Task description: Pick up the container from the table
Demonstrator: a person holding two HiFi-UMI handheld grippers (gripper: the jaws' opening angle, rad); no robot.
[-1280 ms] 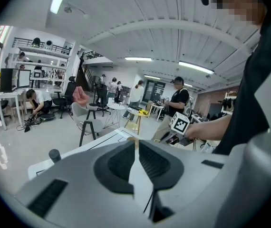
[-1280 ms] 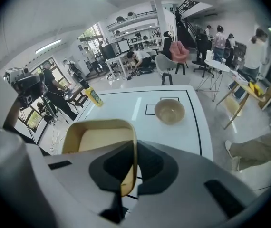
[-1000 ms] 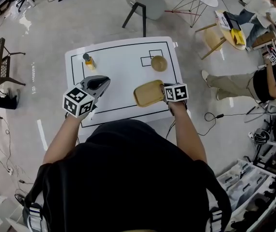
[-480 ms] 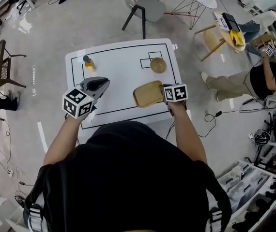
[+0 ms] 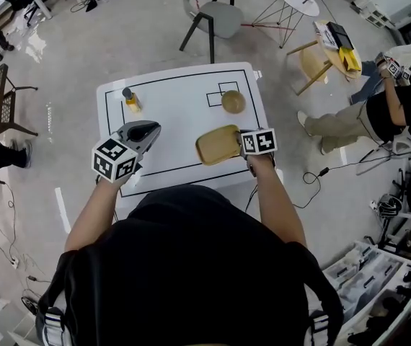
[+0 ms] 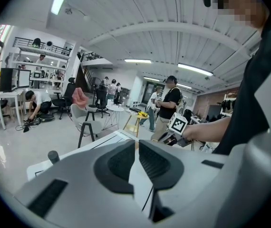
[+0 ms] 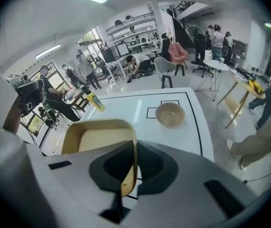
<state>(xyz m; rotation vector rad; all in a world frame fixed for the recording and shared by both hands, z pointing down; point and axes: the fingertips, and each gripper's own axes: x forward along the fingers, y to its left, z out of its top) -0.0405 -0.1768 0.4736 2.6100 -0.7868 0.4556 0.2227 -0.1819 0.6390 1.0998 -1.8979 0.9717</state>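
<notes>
We find the right gripper (image 7: pixel 134 148) clamped on the right-hand wall of the container (image 5: pixel 216 144), over the near right part of the white table (image 5: pixel 177 96). Whether the container clears the surface, we cannot tell. The left gripper (image 6: pixel 136 148) has its jaws all but together, holding nothing, above the table's near left.

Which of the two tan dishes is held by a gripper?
The rectangular container: the right gripper pinches its near wall, while the round bowl stands free farther back.

One container (image 5: pixel 218 144), one bowl (image 5: pixel 233 101), one bottle (image 5: pixel 131 100).
</notes>
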